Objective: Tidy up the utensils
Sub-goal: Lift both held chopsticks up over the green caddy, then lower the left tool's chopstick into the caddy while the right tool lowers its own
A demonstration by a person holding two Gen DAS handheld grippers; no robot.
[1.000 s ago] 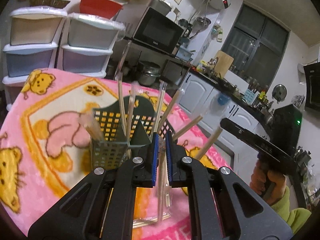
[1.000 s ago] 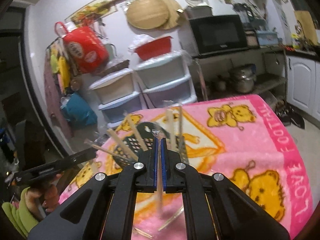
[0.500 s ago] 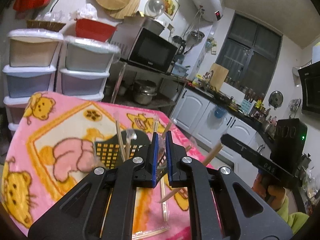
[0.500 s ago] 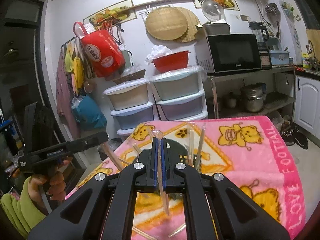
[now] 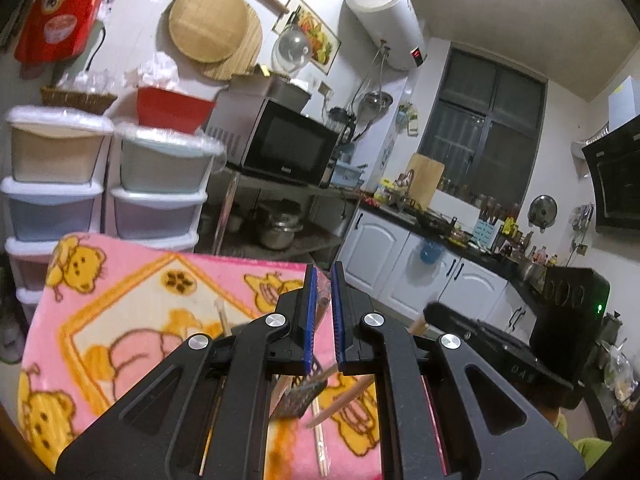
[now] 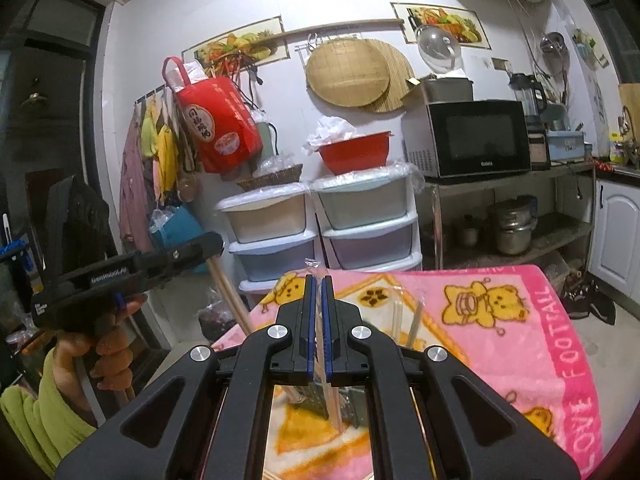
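My left gripper (image 5: pixel 323 269) is shut on a clear-wrapped pair of chopsticks (image 5: pixel 322 300) and is held high over the pink bear blanket (image 5: pixel 132 304). Between its arms, below, shows the dark green mesh utensil holder (image 5: pixel 298 398) with a loose chopstick (image 5: pixel 344 402) leaning beside it. My right gripper (image 6: pixel 317 279) is shut on another wrapped chopstick (image 6: pixel 318 320), whose wrapper tip pokes above the pads. The holder (image 6: pixel 320 402) lies under it, with two chopsticks (image 6: pixel 414 322) standing in it. Each gripper shows in the other's view, the left gripper (image 6: pixel 214 244) and the right gripper (image 5: pixel 430 312), both with a wooden stick hanging down.
Stacked plastic drawers (image 6: pixel 368 224) and a metal shelf with a microwave (image 6: pixel 476 138) and pots stand behind the table. White kitchen cabinets (image 5: pixel 404 264) run along the right. More wrapped chopsticks (image 5: pixel 322 440) lie on the blanket. A person's hand in a green sleeve (image 6: pixel 80 364) holds the left gripper.
Both grippers have risen with their chopsticks. The holder, which stood in front of the jaws, has dropped low between the gripper arms in both views.
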